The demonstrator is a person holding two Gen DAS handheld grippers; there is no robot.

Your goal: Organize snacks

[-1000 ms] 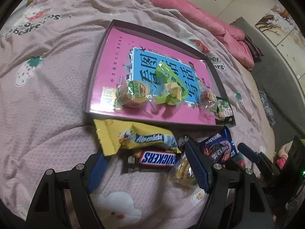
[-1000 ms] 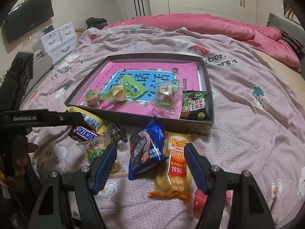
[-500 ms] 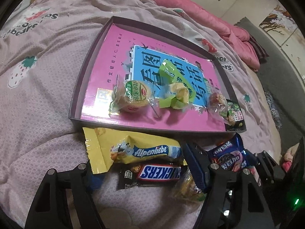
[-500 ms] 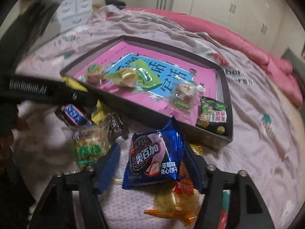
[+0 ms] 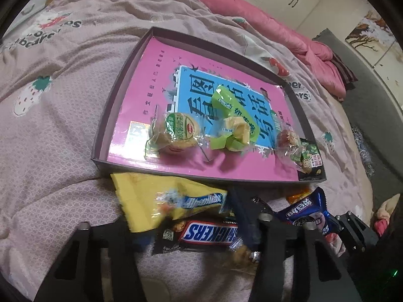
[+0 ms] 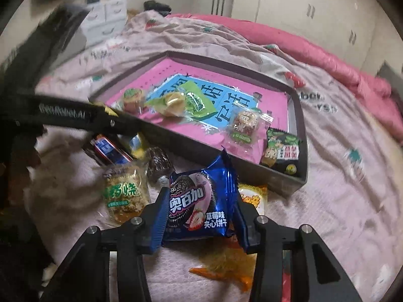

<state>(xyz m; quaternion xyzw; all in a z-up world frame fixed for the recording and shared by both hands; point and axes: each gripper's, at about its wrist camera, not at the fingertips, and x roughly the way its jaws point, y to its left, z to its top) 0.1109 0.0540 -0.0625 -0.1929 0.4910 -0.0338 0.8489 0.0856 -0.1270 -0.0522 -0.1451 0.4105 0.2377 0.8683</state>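
Two sets of jaws were mine. My right gripper (image 6: pixel 200 220) had its jaws closed in against both sides of the blue cookie packet (image 6: pixel 199 202), the blue pads (image 6: pixel 158 222) pressed to its edges. That packet sat right between those jaws, lying on the bed (image 6: pixel 340 188) just short of the tray (image 6: pixel 301 151). Under it and toward the right jaw lay an orange snack bag (image 6: pixel 252 198). Off the left jaw lay a clear packet with green lettering (image 6: pixel 124 193), and beyond it a dark wrapped sweet (image 6: pixel 158 162).

My left gripper (image 5: pixel 191 216) reached over the chocolate bar (image 5: pixel 201 232) and the yellow candy bag (image 5: pixel 161 198); both lay between its jaws. The left jaw was hidden under the yellow bag, so I could not tell whether those jaws were clamped or merely straddling.

Ahead of both sets of jaws stood the tray (image 5: pixel 118 80), lined with a pink book (image 5: pixel 156 75). In it, straight ahead of my left jaws, sat a round wrapped cake (image 5: pixel 176 133), a green-wrapped pastry (image 5: pixel 234 123) beside it, then a small clear-wrapped cake (image 5: pixel 287 138), and a black-and-green snack packet (image 5: pixel 311 158) in the near corner, out past the right jaw. A pink quilt (image 5: pixel 277 27) lay far beyond the tray.
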